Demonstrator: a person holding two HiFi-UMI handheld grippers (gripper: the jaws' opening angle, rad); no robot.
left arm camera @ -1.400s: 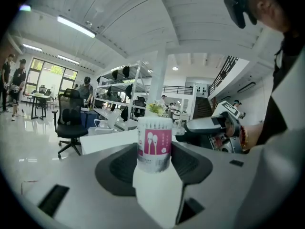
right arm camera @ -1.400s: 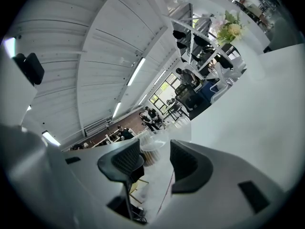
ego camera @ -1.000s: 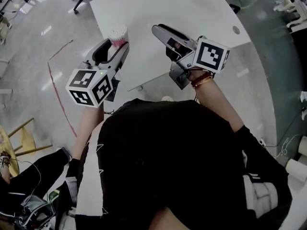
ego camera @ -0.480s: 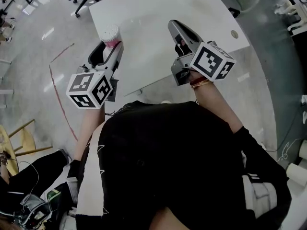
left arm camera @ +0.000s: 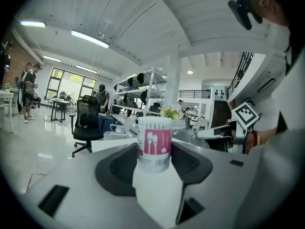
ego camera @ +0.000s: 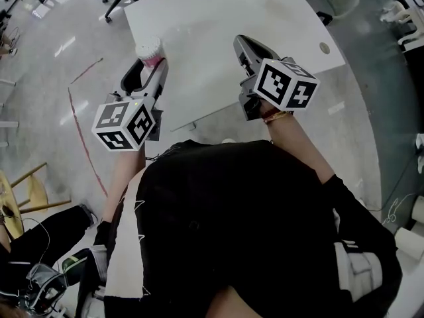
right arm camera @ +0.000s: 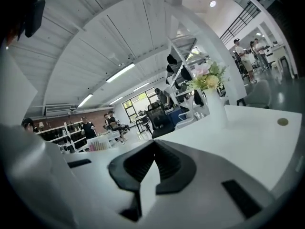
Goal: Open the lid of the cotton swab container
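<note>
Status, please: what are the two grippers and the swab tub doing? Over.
Left gripper clamped on upright cotton swab container. Right gripper shut, empty, over table. Nothing in the way between them.

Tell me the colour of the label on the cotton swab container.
Label is pink with white figures; best in left gripper view.

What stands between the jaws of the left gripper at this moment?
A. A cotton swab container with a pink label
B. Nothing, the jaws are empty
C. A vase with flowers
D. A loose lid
A: in the left gripper view the cotton swab container, with its pink label, stands upright between the jaws of the left gripper, which press on its two sides.
</note>
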